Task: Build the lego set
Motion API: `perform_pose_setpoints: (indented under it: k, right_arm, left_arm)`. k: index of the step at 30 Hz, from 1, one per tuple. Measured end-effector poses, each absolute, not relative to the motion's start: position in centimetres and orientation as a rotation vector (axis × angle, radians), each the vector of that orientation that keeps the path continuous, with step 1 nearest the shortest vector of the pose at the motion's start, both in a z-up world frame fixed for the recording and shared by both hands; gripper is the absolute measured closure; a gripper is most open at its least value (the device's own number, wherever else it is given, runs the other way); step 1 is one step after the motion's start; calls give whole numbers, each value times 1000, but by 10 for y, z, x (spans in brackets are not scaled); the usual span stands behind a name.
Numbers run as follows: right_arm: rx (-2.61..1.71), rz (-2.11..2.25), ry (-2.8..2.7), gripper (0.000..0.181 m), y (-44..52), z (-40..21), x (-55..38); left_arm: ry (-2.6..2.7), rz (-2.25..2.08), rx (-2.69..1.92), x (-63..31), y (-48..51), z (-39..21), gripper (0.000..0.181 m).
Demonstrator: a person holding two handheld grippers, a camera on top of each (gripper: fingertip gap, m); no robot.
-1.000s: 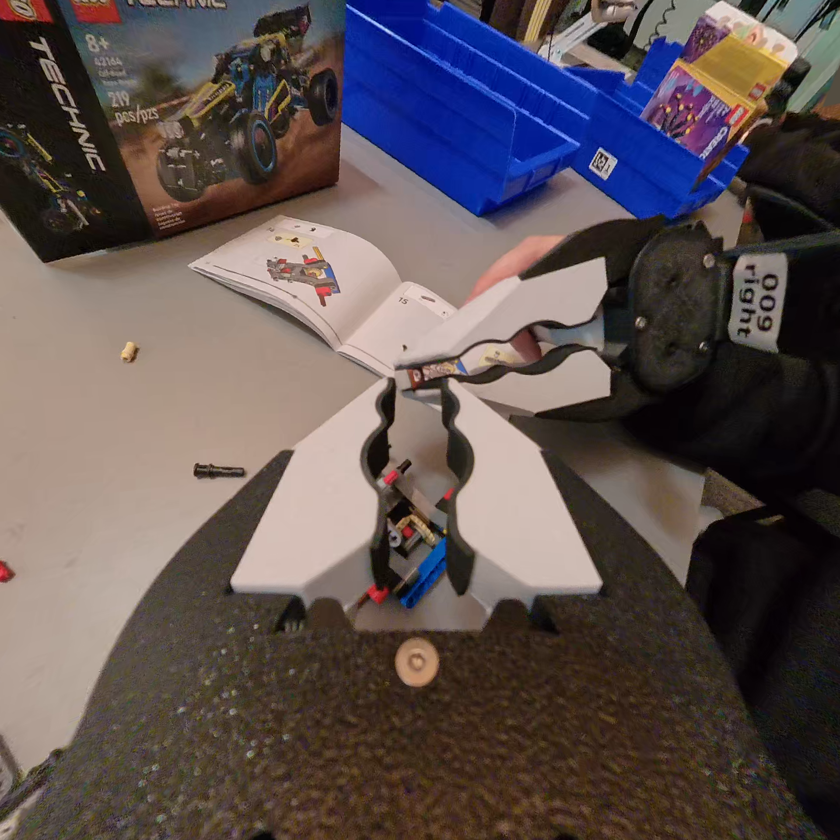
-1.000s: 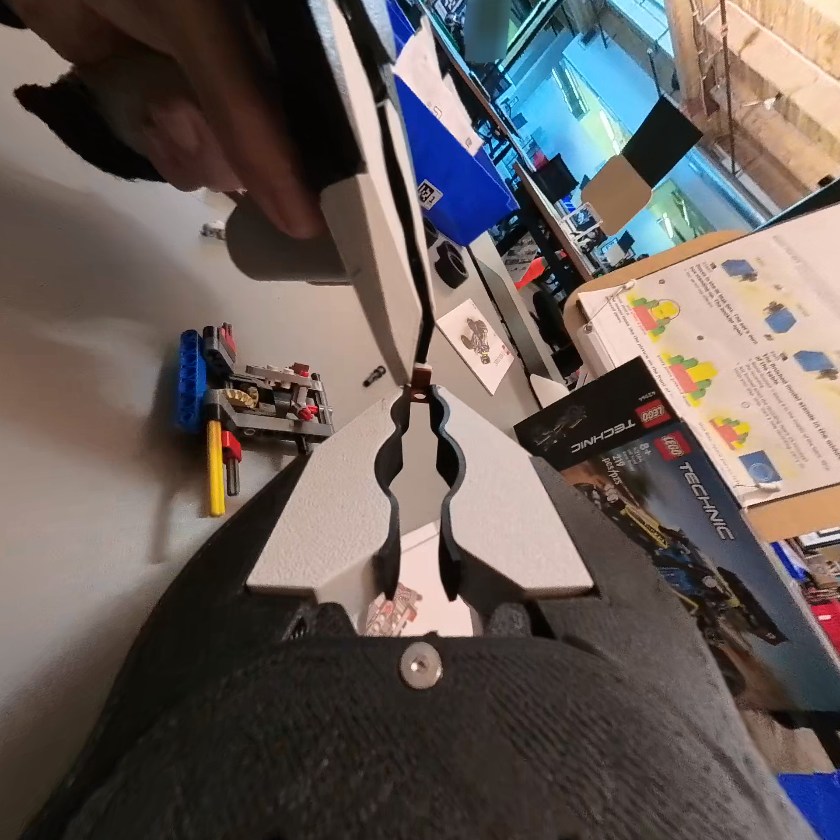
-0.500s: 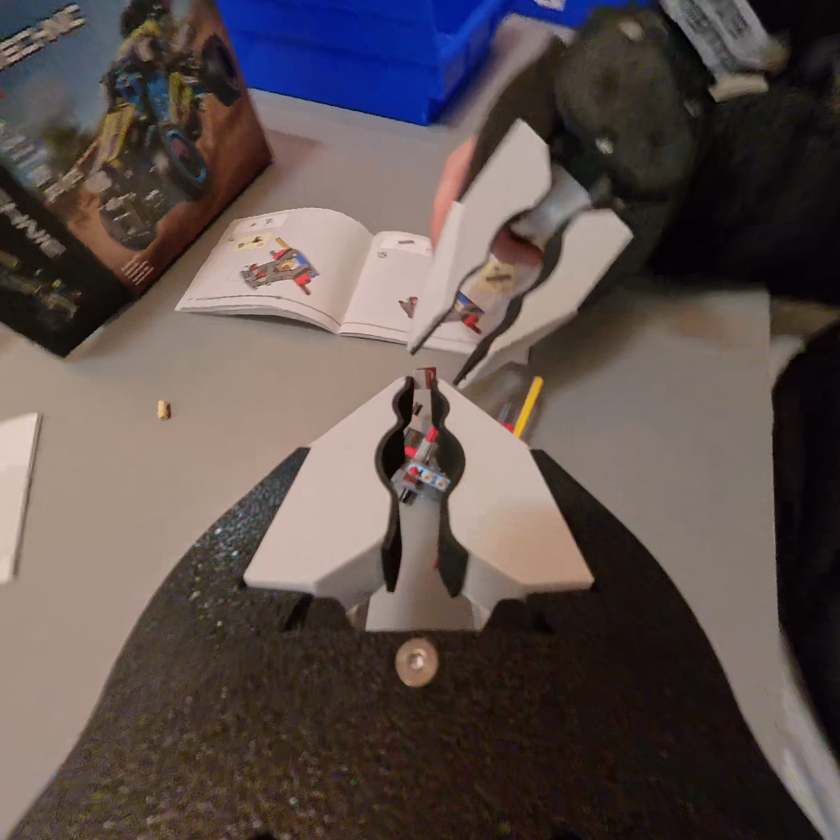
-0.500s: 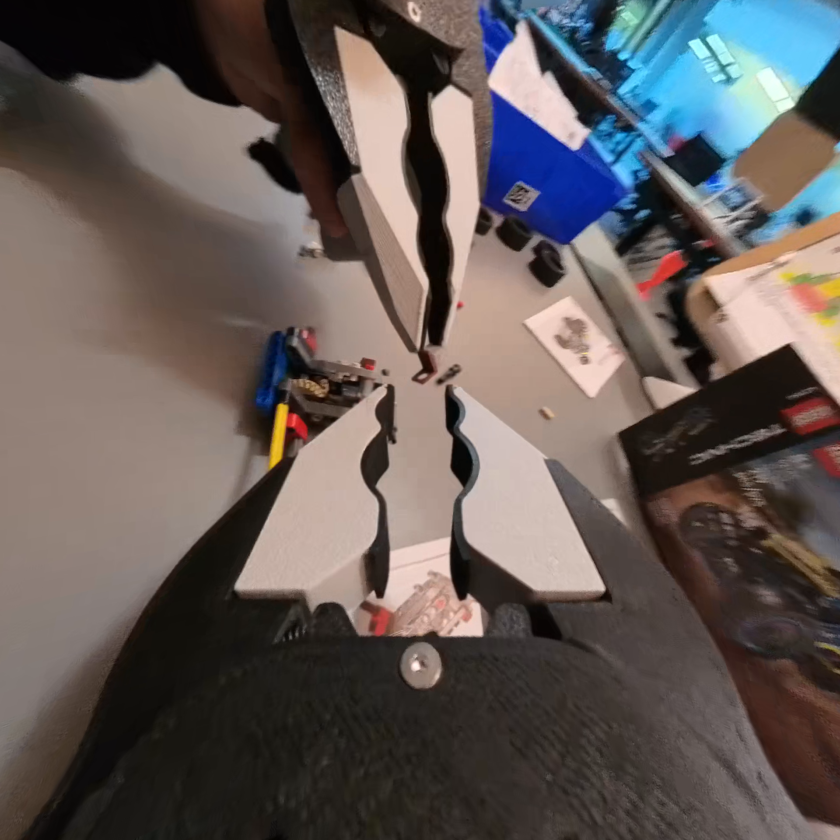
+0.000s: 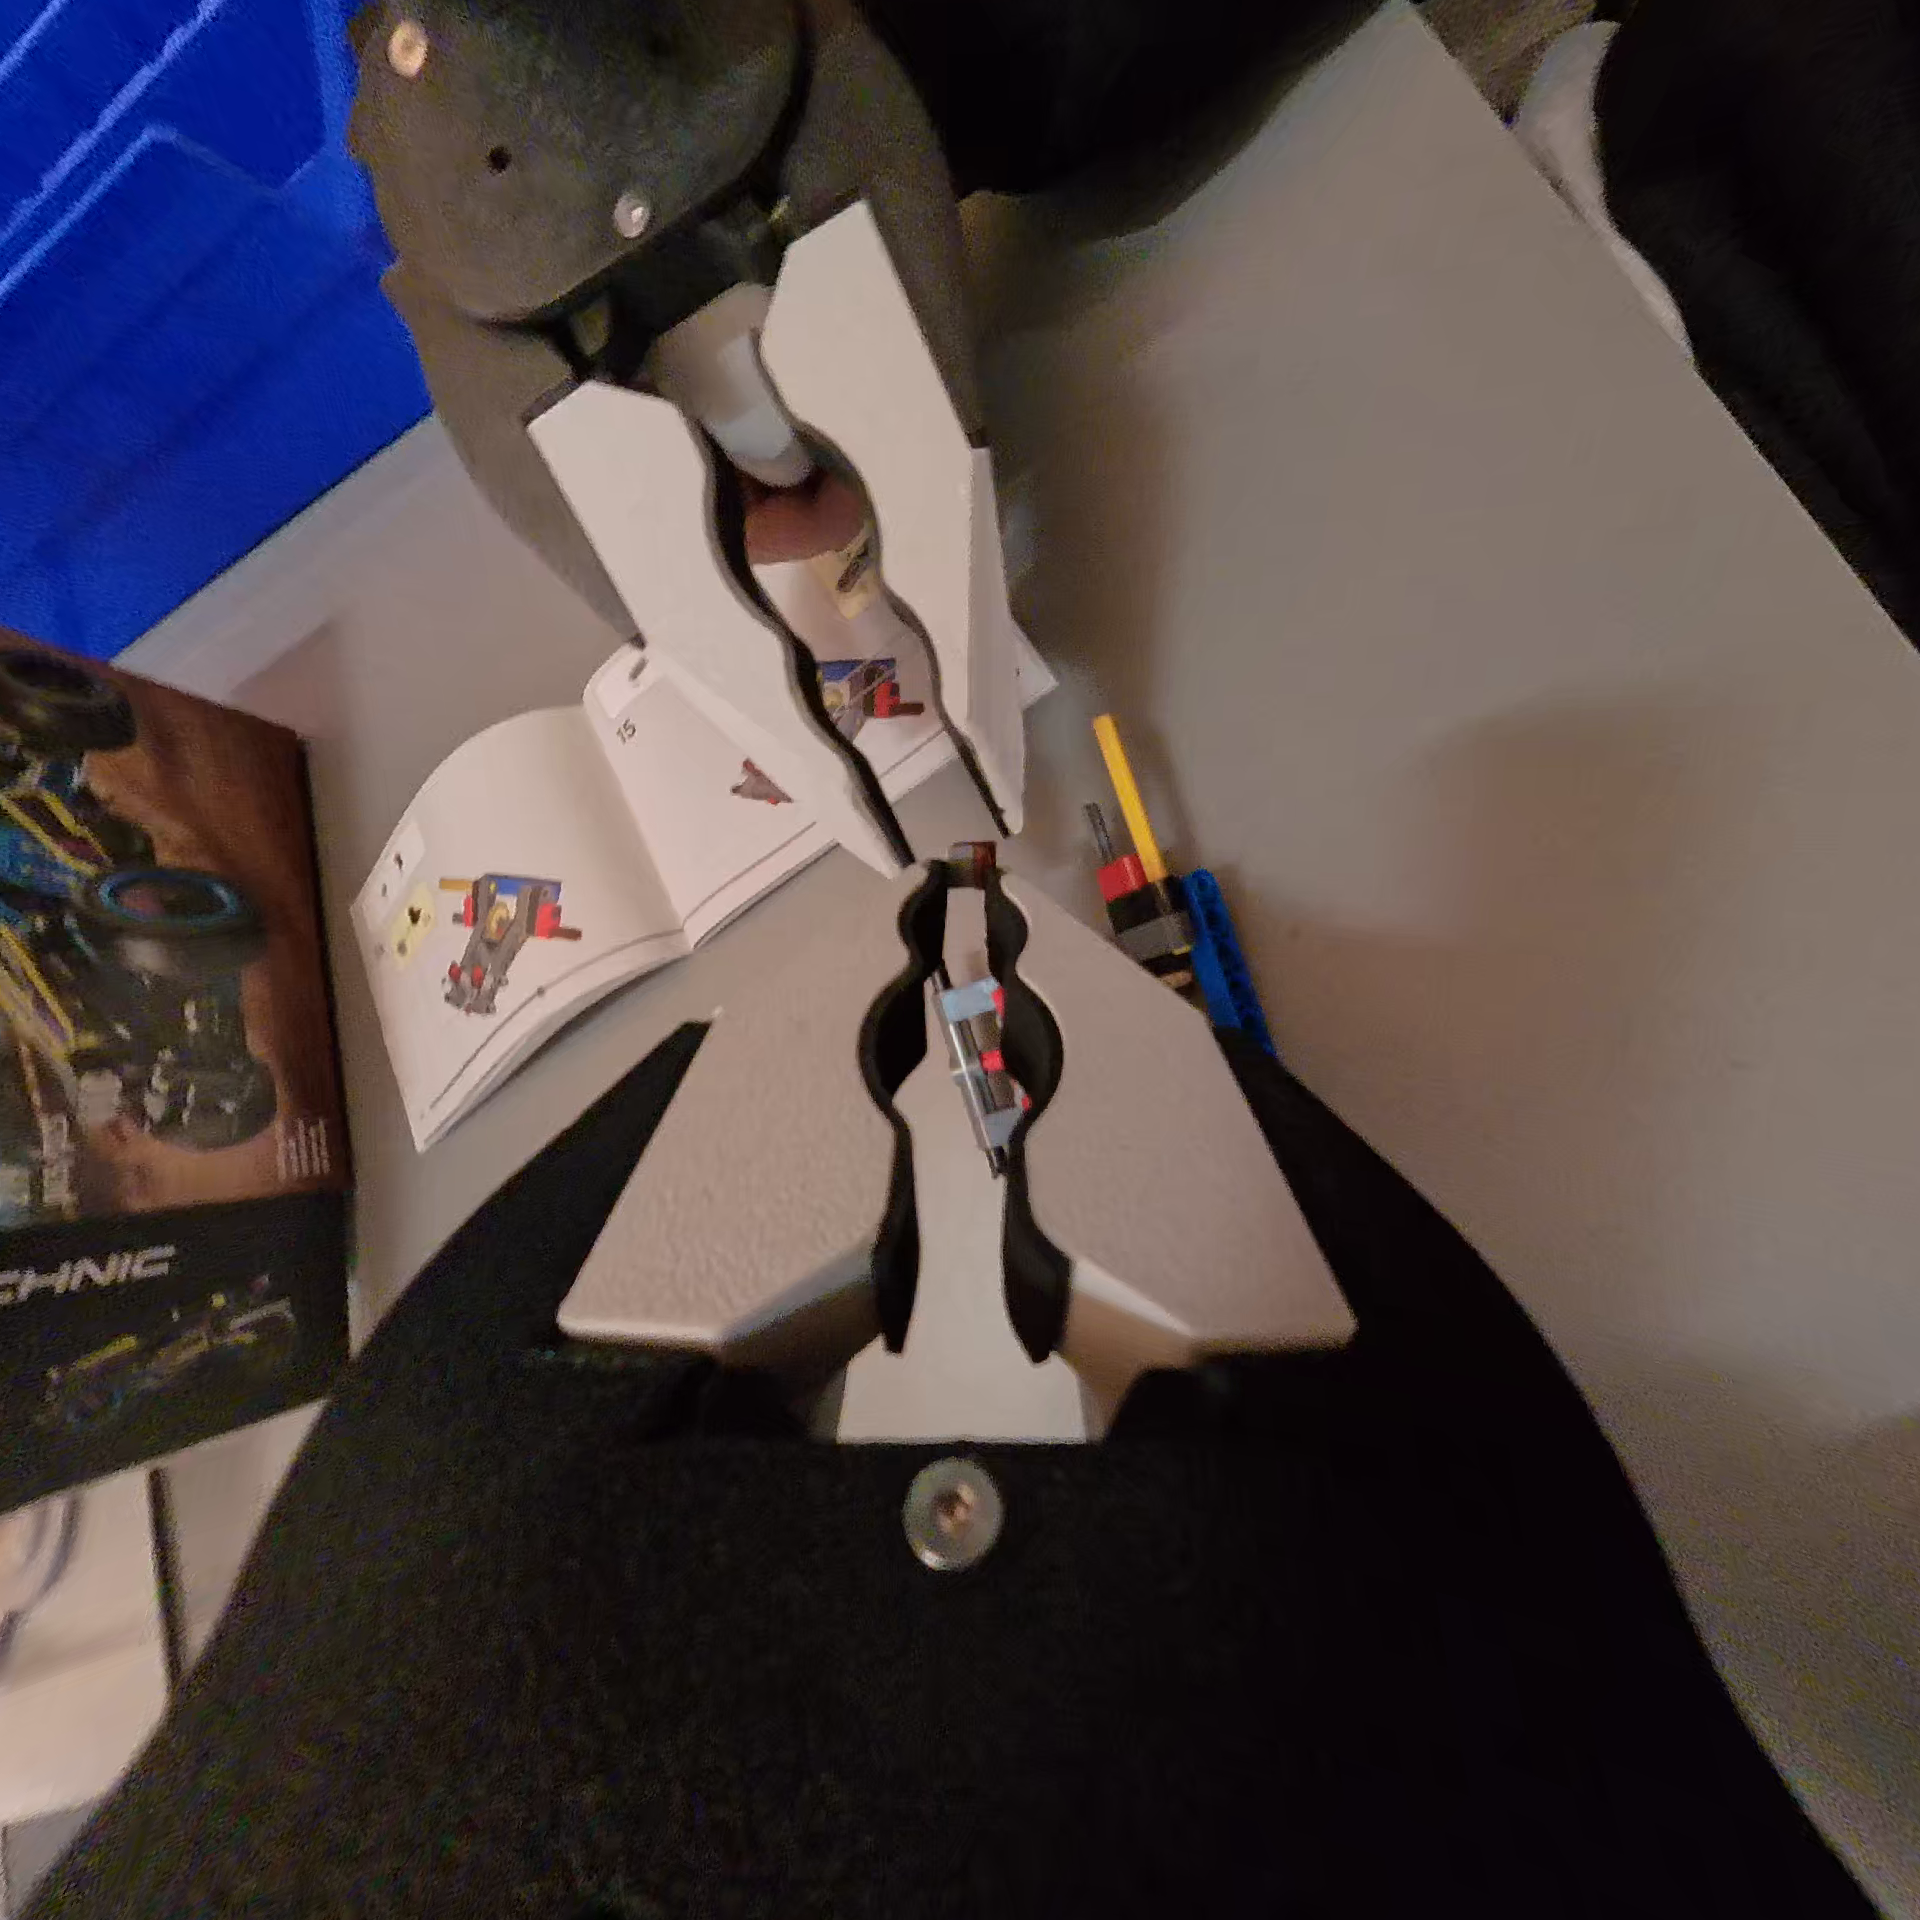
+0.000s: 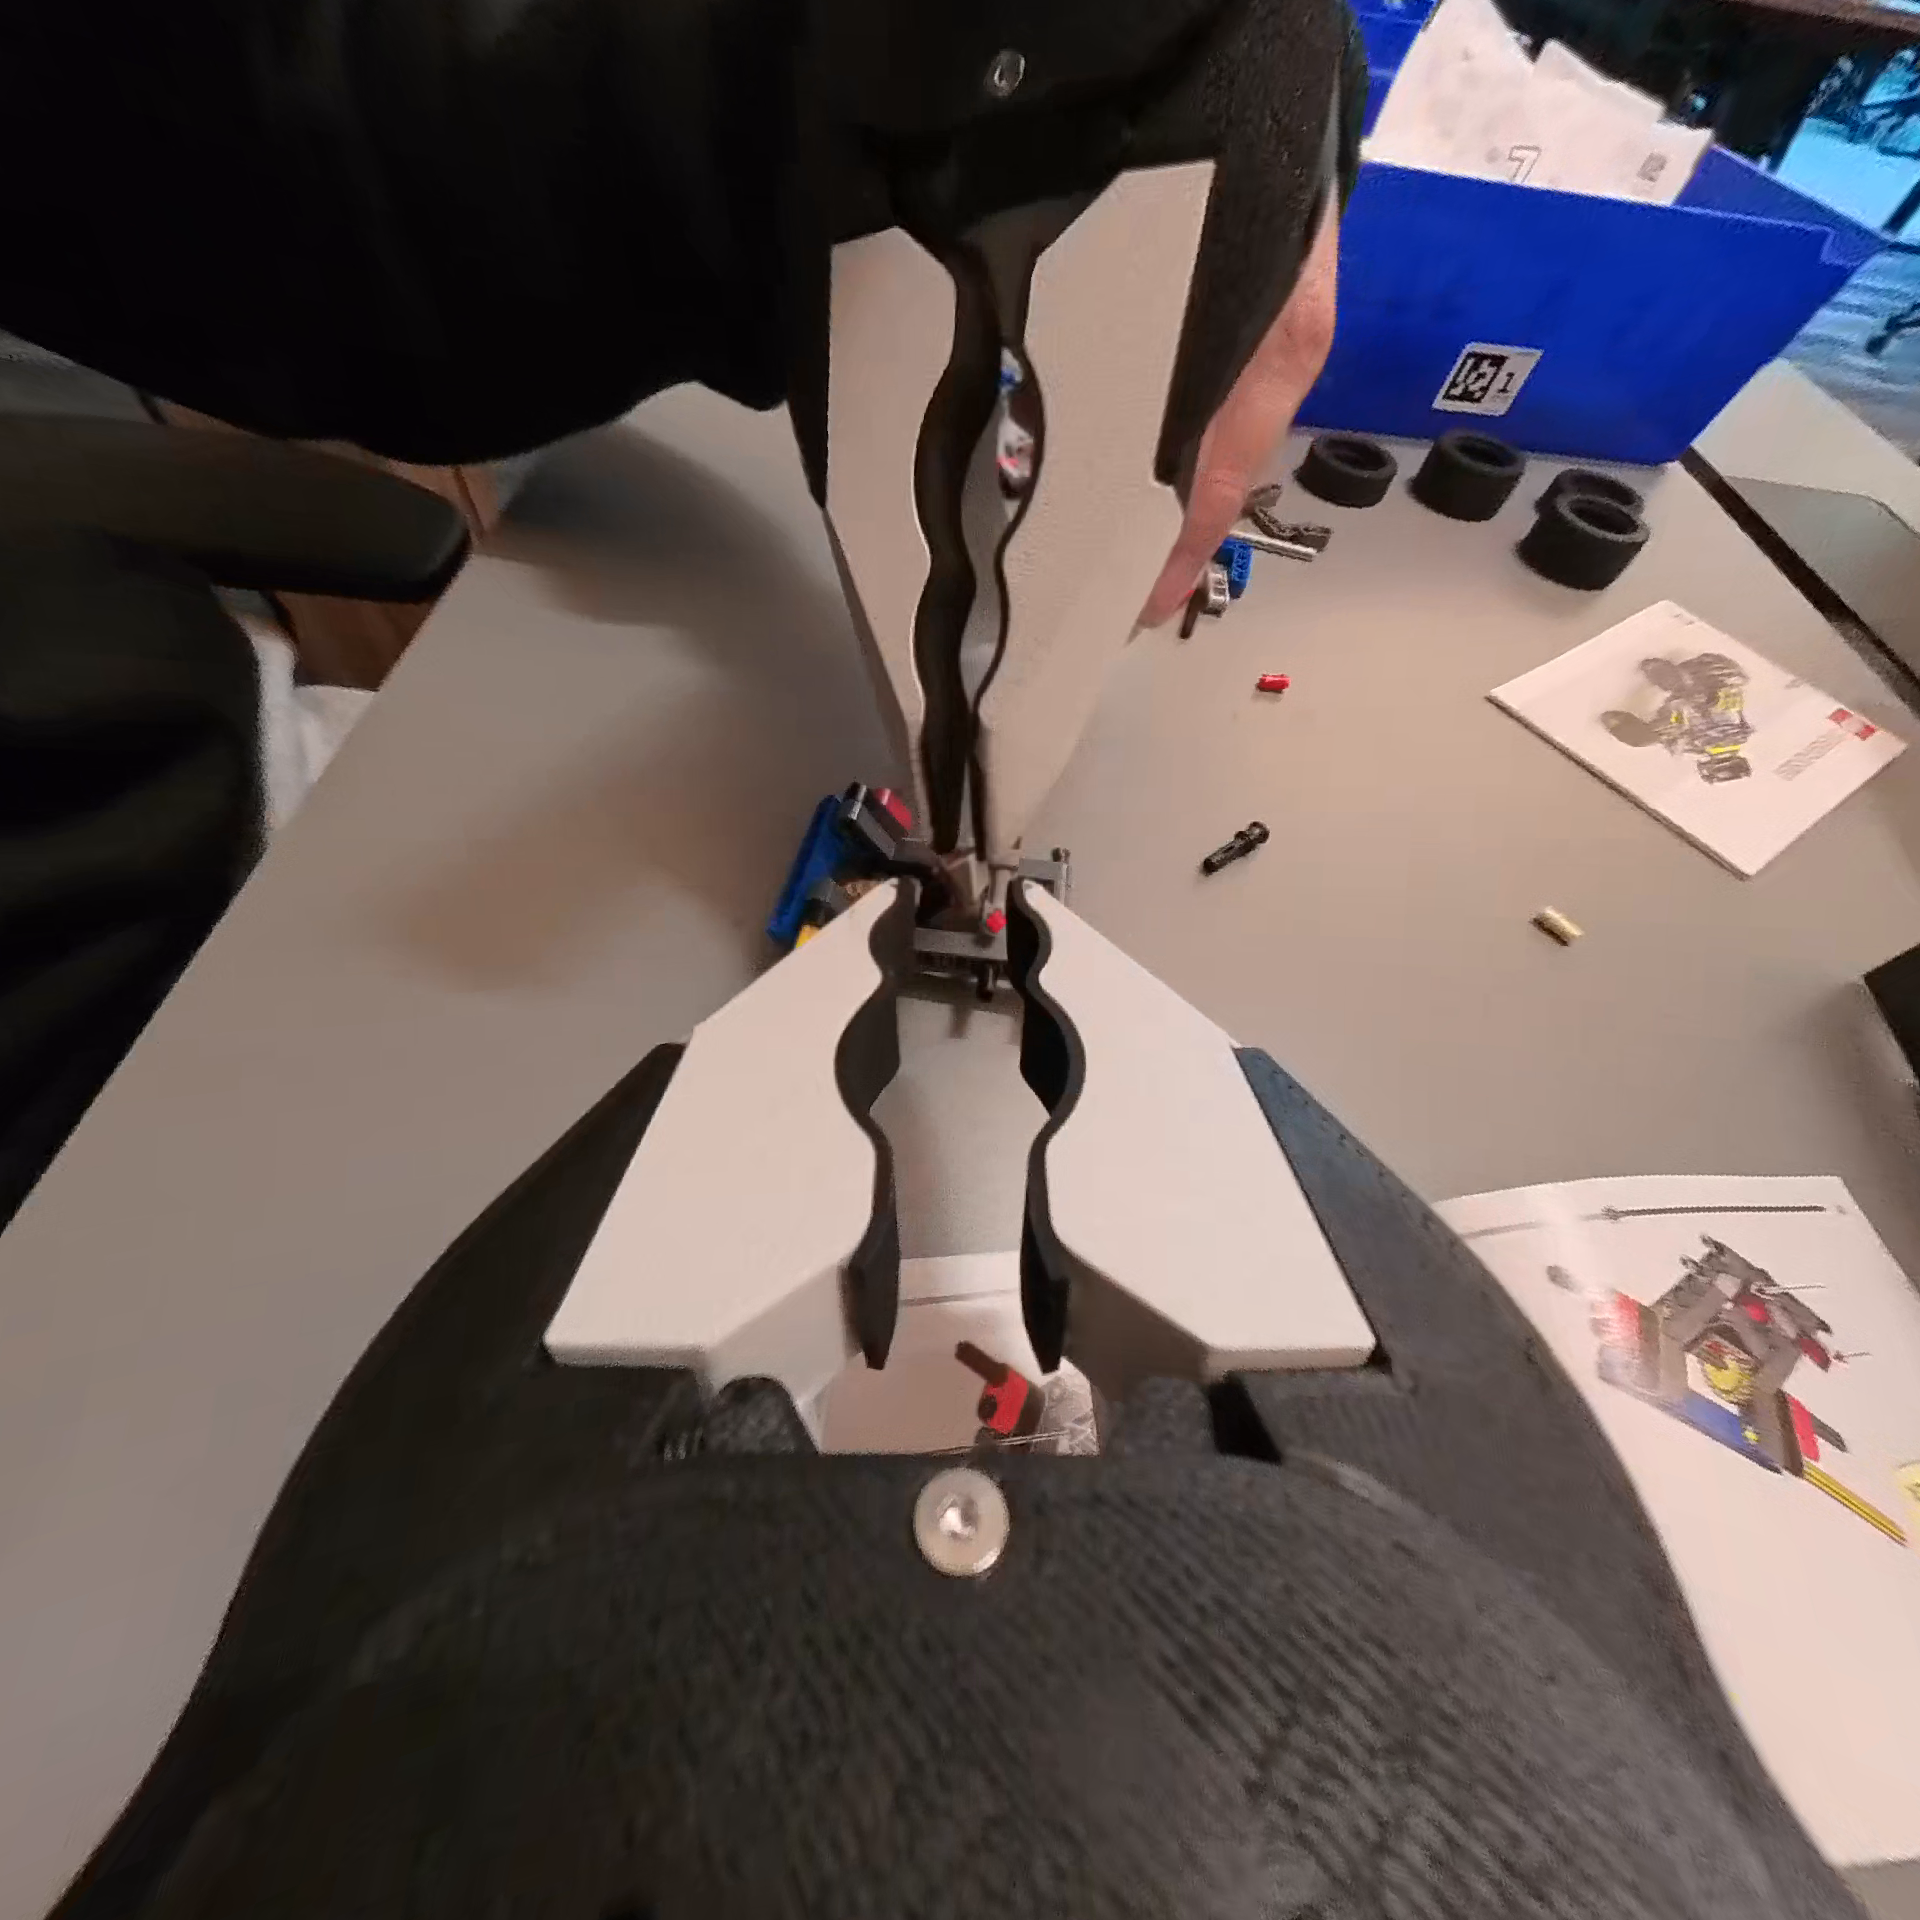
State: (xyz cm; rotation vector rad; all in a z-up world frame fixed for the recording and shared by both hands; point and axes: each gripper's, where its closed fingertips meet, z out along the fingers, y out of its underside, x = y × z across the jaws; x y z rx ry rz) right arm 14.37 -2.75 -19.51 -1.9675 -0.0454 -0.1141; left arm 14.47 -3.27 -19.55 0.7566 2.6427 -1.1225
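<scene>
My left gripper [image 5: 966,878] is shut on a small brown piece [image 5: 972,860] at its fingertips. It holds the piece just above a small grey, red and blue assembly [image 5: 1153,914] with a yellow axle, which lies on the grey table. My right gripper [image 6: 958,899] is open and empty, with its tips on either side of the assembly [image 6: 961,940]. In the right wrist view the left gripper [image 6: 951,847] comes down from above, tip to tip with mine. In the left wrist view the right gripper [image 5: 951,844] faces mine, jaws apart.
An open instruction booklet [image 5: 540,904] lies beside the assembly, and the set's box [image 5: 145,987] is beyond it. Blue bins [image 6: 1558,301] stand at the back with black tyres [image 6: 1465,473] in front. A black pin [image 6: 1236,847], tan piece [image 6: 1555,922], red piece [image 6: 1272,683] and leaflet [image 6: 1704,727] lie loose. My two grippers' fingertips are within a few centimetres of each other. From either gripper's tips it is about 12 cm to the black pin [image 6: 1236,847].
The brown piece passed from my right gripper to my left. The right gripper opened and the left shut on the piece. Both grippers swung down over the assembly.
</scene>
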Motion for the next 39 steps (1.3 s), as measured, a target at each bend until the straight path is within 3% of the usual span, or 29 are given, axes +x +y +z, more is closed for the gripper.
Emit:
perform_pose_setpoints:
  k: [11,27,31,39]
  right_arm:
    - [-1850,62,-28,175,-29,-186,138]
    - [-1633,26,213,179,-28,-159,168]
    - [-1520,56,334,179,-31,-146,179]
    - [-1474,111,363,179,-24,-143,173]
  left_arm:
    - [2579,-1151,909,137,-36,-191,177]
    - [2339,-1581,-11,166,-33,-162,176]
    - [2244,-1534,-157,171,-29,-158,163]
    - [2168,-1383,-281,174,-33,-160,171]
